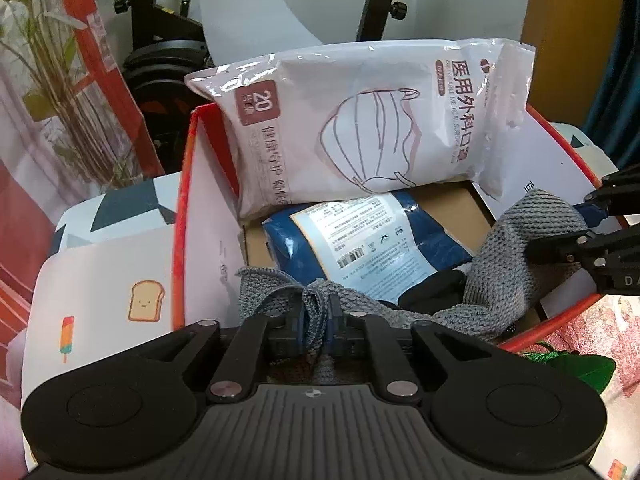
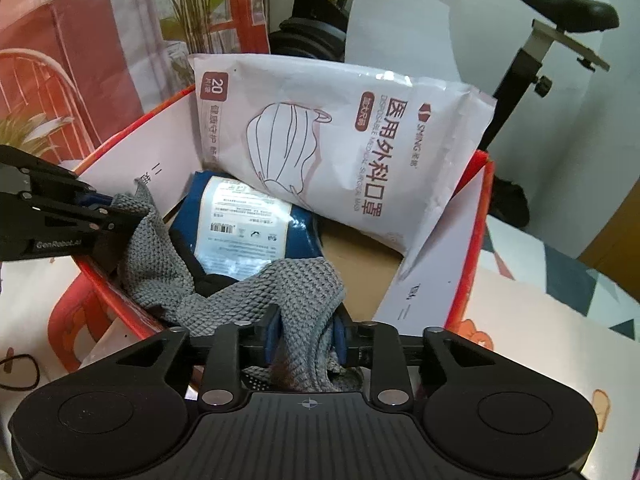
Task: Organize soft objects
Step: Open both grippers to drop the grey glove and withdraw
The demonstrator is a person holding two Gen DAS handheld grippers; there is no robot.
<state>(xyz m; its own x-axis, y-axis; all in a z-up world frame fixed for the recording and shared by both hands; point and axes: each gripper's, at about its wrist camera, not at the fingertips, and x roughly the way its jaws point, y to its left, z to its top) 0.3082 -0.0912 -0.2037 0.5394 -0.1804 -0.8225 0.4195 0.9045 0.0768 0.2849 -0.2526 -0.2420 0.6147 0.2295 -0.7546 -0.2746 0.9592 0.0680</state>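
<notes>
A grey knitted cloth (image 1: 496, 264) hangs between my two grippers over the open red-rimmed cardboard box (image 1: 182, 216). My left gripper (image 1: 316, 320) is shut on one end of the cloth. My right gripper (image 2: 306, 334) is shut on the other end of the cloth (image 2: 288, 292). The right gripper also shows in the left wrist view (image 1: 588, 220), and the left gripper in the right wrist view (image 2: 108, 212). Inside the box lie a white pack of surgical masks (image 1: 360, 128), leaning on the back wall, and a blue packet with a white label (image 1: 360, 240). Something black (image 1: 432, 292) lies under the cloth.
The box (image 2: 476, 240) stands on a tablecloth printed with toast and ice-lolly pictures (image 1: 100, 280). An exercise bike (image 2: 552, 40) and a potted plant (image 1: 60, 92) stand behind. A black cord loop (image 2: 20, 372) lies at the left of the right wrist view.
</notes>
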